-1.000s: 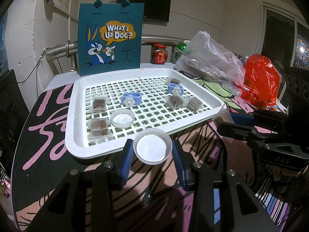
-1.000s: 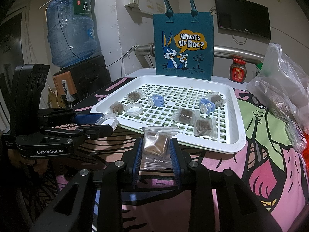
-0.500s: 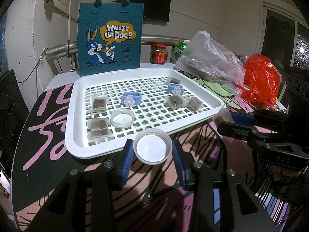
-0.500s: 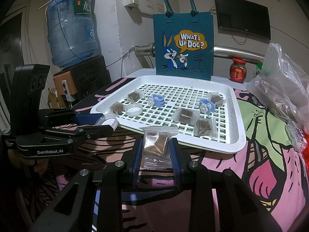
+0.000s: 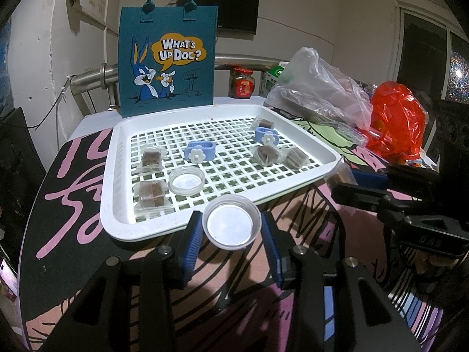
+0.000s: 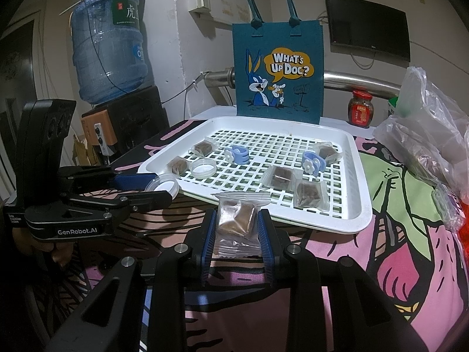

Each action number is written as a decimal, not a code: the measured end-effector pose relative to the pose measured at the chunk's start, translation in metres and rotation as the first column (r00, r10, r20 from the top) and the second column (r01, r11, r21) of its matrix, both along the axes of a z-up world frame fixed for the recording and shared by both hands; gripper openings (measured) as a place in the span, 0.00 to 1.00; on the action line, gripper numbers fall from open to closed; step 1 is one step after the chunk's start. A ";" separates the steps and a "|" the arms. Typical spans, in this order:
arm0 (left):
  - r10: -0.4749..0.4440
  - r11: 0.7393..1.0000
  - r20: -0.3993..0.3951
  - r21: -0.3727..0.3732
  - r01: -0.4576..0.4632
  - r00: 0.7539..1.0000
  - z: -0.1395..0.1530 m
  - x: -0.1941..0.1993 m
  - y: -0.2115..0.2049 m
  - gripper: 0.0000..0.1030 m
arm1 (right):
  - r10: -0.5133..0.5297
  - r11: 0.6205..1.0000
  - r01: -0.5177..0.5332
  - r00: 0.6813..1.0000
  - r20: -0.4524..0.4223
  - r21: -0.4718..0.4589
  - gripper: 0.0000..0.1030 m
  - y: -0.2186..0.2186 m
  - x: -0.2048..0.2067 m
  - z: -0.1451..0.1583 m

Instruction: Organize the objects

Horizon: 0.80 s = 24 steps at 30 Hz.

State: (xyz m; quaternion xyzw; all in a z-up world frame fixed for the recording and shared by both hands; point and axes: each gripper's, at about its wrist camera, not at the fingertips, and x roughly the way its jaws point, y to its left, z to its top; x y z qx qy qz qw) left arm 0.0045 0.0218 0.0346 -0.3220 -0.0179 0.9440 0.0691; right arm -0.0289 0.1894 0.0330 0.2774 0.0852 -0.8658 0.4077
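Placement comes next: your left gripper (image 5: 231, 228) grips the lid (image 5: 231, 223), your right gripper (image 6: 236, 228) clamps the candy packet (image 6: 236, 220); carry both over the tray (image 6: 363, 205).

Teal tote bag (image 5: 167, 62) upright behind the tray, red-lidded jar (image 5: 242, 82) beside it. Wall TV (image 6: 367, 27) above. Water jug (image 6: 109, 42) far left.
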 end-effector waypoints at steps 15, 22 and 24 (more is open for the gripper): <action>-0.009 1.000 0.008 -0.001 0.010 1.000 0.000 -0.002 -0.002 0.38 | -0.010 1.000 0.011 1.000 0.017 -0.015 0.27 0.003 -0.002 0.000; 0.010 1.000 -0.010 0.003 -0.010 1.000 0.013 0.002 -0.010 0.38 | -0.008 0.998 0.011 0.998 0.056 -0.066 0.27 0.012 -0.011 0.011; 0.029 0.999 -0.030 0.017 -0.029 0.999 0.023 0.003 -0.019 0.38 | -0.019 0.996 0.023 0.999 0.044 -0.088 0.27 0.018 -0.015 0.021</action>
